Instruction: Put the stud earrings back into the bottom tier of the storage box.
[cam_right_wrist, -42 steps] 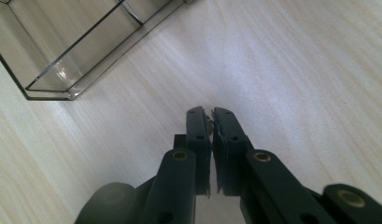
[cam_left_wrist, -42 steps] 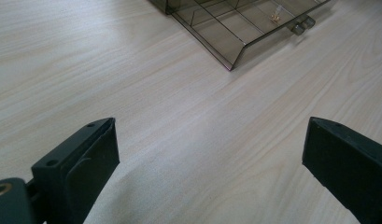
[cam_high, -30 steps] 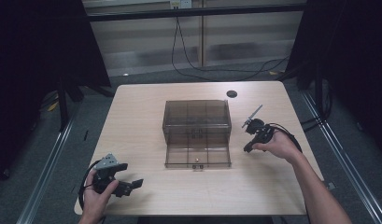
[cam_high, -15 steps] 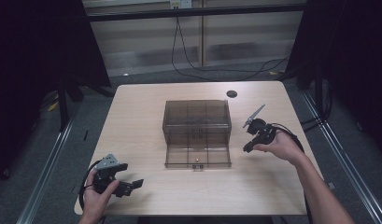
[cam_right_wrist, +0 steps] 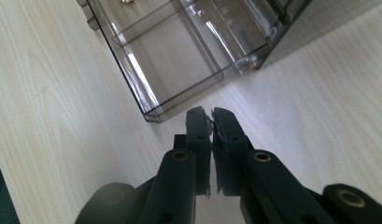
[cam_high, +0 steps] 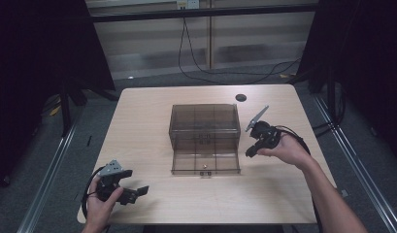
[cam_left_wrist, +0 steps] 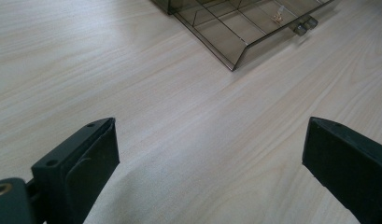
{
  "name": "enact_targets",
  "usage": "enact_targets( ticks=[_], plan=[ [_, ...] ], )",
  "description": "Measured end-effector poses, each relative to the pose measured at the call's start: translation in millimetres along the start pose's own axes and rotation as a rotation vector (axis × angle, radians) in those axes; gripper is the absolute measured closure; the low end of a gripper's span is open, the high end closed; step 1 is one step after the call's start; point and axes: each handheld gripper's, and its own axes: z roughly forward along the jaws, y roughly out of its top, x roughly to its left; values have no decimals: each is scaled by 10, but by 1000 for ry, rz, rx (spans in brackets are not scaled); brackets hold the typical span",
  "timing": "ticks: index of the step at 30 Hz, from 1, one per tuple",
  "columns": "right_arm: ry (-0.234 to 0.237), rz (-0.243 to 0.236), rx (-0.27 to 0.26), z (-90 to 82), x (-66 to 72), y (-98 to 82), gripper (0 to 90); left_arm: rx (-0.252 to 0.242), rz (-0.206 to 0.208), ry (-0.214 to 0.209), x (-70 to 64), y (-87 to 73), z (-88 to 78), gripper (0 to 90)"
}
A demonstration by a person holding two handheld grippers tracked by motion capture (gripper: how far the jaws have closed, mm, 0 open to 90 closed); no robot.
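Note:
A smoky see-through box [cam_high: 204, 121] stands mid-table with its shallow drawer [cam_high: 206, 160] pulled out toward me. A small gold piece [cam_high: 203, 166] lies in the drawer near its front wall; the same gold piece [cam_left_wrist: 277, 17] shows in the left gripper view. My right gripper [cam_high: 249, 152] hangs just right of the drawer, tips pointing down at the table by the drawer's corner [cam_right_wrist: 153, 114]. Its jaws meet at the right gripper's tips [cam_right_wrist: 208, 117], shut, with nothing clearly between them. My left gripper [cam_high: 135, 182] rests at the table's near left, its jaws wide open over bare wood around the left gripper's gap [cam_left_wrist: 209, 163].
A small black disc [cam_high: 240, 97] lies near the table's far edge, right of centre. The wooden table [cam_high: 147, 126] has dark floor and metal rails on both sides. Cables trail across the floor behind the table.
The right hand has lifted its gripper a little and drawn it slightly toward the box. The left gripper has stayed where it was.

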Motion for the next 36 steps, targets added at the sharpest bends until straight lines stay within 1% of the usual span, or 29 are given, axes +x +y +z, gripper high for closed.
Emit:
enact_targets(
  ticks=[2, 3, 4, 8, 10, 11, 12, 14, 17, 19, 20, 21, 22, 23, 24, 25, 26, 27, 28, 32, 33, 36],
  plan=[
    [1, -6, -6, 3, 4, 20, 863, 1, 2, 1, 2, -1, -3, 37],
    [8, -11, -9, 13, 23, 60, 863, 0, 2, -3, 3, -1, -4, 37],
    [12, -21, -3, 13, 29, 77, 863, -1, 2, -4, 3, -1, -4, 37],
    [15, -25, -6, 25, 45, 121, 863, 1, 2, -5, 4, -1, -3, 37],
    [19, -30, -10, 30, 61, 159, 863, 2, 3, 0, 2, 0, -2, 37],
    [13, -42, -7, 28, 62, 174, 863, 2, 3, 0, 3, 0, -2, 37],
    [13, -42, -7, 28, 62, 174, 863, 2, 3, 0, 3, 0, -2, 37],
    [22, -44, -18, 28, 85, 229, 863, 3, 3, 0, 2, 0, -3, 37],
    [23, -53, -18, 33, 101, 267, 863, 2, 6, -3, 3, -1, -4, 37],
    [28, -66, -17, 55, 134, 329, 862, 3, 6, -3, 3, 0, -4, 37],
    [28, -66, -17, 55, 134, 329, 862, 3, 6, -3, 3, 0, -4, 37],
    [29, -79, -17, 69, 154, 376, 863, 1, 7, -3, 3, 1, -5, 37],
    [29, -79, -17, 69, 154, 376, 863, 1, 7, -3, 3, 1, -5, 37],
    [35, -83, -17, 87, 180, 426, 863, 0, 4, -5, 1, 0, -4, 37],
    [35, -83, -17, 87, 180, 426, 863, 0, 4, -5, 1, 0, -4, 37],
    [33, -92, -13, 114, 198, 479, 862, -2, 3, -6, 2, 1, -4, 37],
    [33, -92, -13, 114, 198, 479, 862, -2, 3, -6, 2, 1, -4, 37],
    [40, -97, -13, 141, 212, 526, 862, 0, 3, -6, 5, 3, -6, 37],
    [41, -93, -14, 155, 222, 547, 862, -4, 2, -6, 6, 3, -3, 37],
    [52, -108, -12, 193, 228, 613, 862, -2, -8, -6, 18, 8, 7, 37],
    [57, -109, -14, 209, 236, 661, 862, -1, -9, -3, 28, 13, 16, 37],
    [57, -118, -10, 240, 253, 731, 862, -1, -8, -5, 40, 18, 26, 37]
  ],
)
